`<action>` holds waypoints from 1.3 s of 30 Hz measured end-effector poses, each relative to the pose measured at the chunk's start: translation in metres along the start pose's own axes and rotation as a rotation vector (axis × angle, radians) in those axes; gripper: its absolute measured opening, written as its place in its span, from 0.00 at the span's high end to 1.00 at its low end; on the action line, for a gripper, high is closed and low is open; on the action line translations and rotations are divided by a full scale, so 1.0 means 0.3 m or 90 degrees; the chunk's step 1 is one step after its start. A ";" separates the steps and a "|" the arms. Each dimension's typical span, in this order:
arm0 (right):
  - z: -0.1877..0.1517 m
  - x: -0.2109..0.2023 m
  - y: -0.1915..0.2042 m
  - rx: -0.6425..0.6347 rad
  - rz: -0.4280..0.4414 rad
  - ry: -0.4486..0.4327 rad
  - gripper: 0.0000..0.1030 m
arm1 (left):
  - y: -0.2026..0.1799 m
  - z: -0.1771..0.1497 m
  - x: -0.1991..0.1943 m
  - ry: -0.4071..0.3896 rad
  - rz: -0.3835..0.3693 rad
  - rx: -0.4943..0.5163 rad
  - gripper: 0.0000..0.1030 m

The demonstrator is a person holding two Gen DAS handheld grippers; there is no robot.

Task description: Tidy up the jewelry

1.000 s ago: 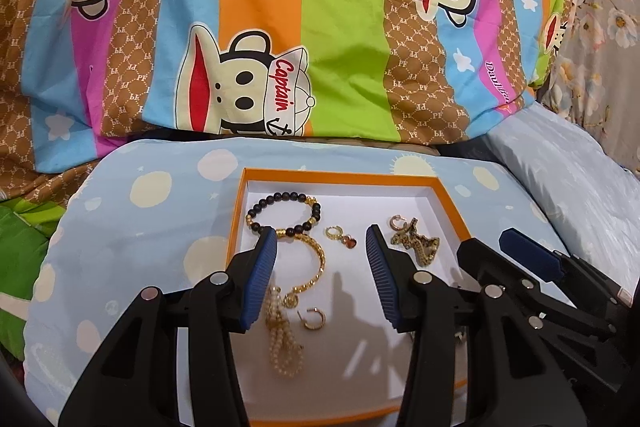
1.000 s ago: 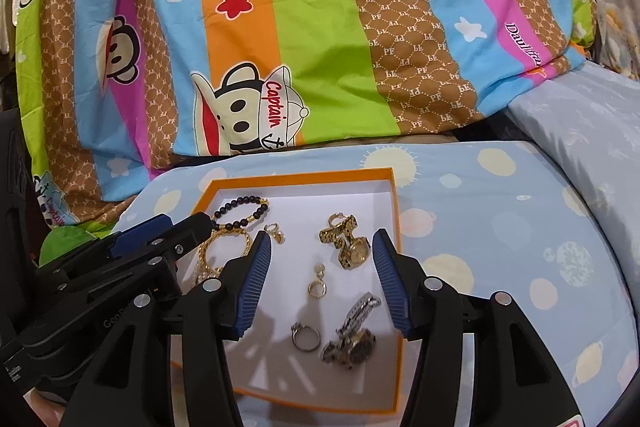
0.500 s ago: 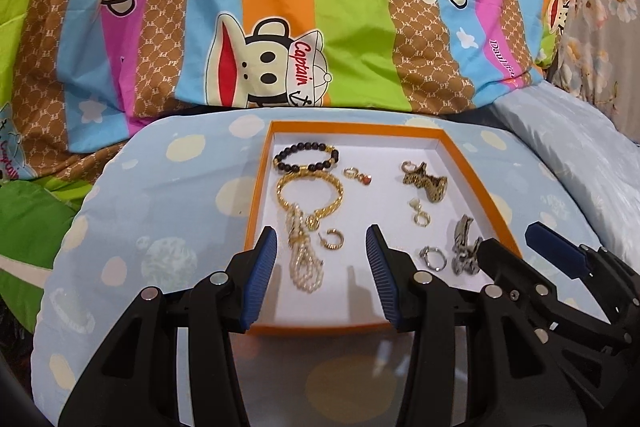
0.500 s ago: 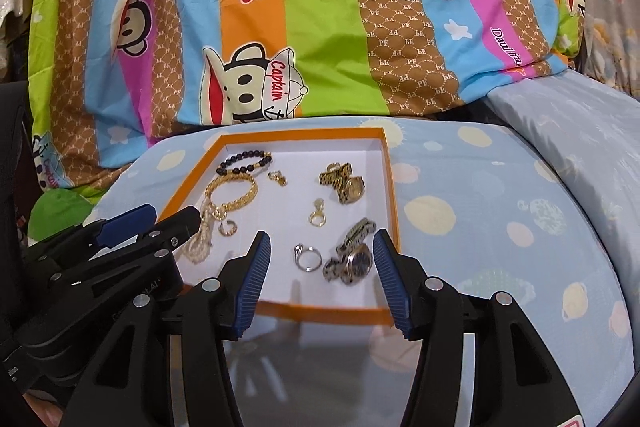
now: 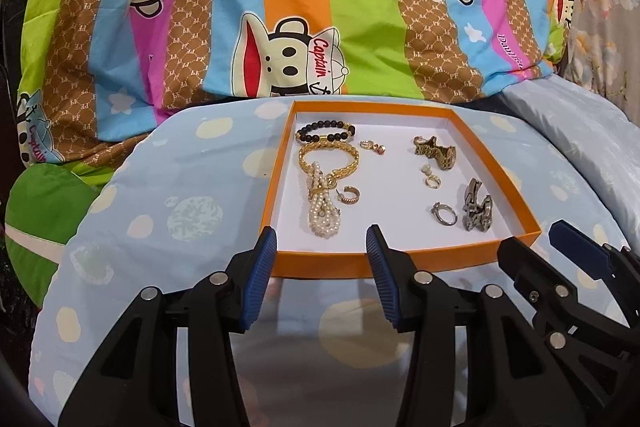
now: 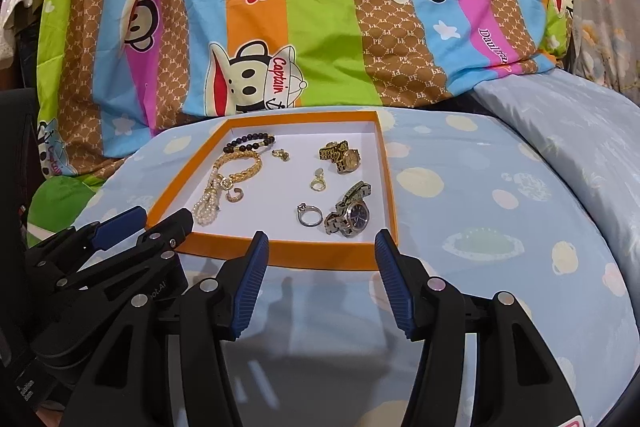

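Observation:
An orange-rimmed tray point(image 5: 320, 261) point(image 6: 320, 259) with a white floor lies on a pale blue cushion. Inside it are a black bead bracelet point(image 5: 325, 131) point(image 6: 248, 142), a gold chain bracelet point(image 5: 329, 157), a pearl strand point(image 5: 322, 207) point(image 6: 206, 203), a gold watch point(image 5: 434, 151) point(image 6: 342, 155), a silver watch point(image 5: 476, 211) point(image 6: 350, 217), a silver ring point(image 5: 443, 214) point(image 6: 309, 215) and small earrings. My left gripper point(image 5: 321, 247) hangs open just before the tray's near rim, empty. My right gripper point(image 6: 320, 251) is open beside it, also empty.
The pale blue cushion point(image 6: 480, 227) with round prints fills the foreground. Behind it rises a bright striped monkey-print blanket point(image 5: 320, 7). A green cloth point(image 5: 40, 219) lies at the left and a second pale blue pillow point(image 6: 560, 131) at the right.
Both grippers have pulled back from over the tray to in front of its near rim. The whole tray now shows ahead of them. The jewelry has not moved.

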State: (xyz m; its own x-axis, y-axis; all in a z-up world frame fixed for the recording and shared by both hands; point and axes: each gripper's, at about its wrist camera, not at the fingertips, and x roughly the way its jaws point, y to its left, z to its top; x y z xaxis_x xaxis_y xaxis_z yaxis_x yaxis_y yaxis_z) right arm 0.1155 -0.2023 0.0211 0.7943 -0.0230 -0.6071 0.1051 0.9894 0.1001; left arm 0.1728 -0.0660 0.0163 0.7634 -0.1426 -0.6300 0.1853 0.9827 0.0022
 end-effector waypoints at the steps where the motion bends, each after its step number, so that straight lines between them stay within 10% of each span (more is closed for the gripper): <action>1: 0.000 -0.002 0.002 -0.002 -0.003 -0.003 0.46 | 0.001 0.001 -0.002 -0.004 0.005 -0.001 0.54; 39: 0.001 0.009 0.024 -0.022 -0.058 0.001 0.44 | -0.004 -0.003 -0.014 -0.017 0.069 0.001 0.48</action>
State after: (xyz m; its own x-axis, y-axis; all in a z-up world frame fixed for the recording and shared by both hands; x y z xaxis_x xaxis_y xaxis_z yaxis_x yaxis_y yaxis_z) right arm 0.1186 -0.1952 0.0204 0.7810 -0.1136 -0.6141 0.1566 0.9875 0.0165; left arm 0.1689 -0.0666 0.0183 0.7950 -0.0388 -0.6053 0.1023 0.9922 0.0707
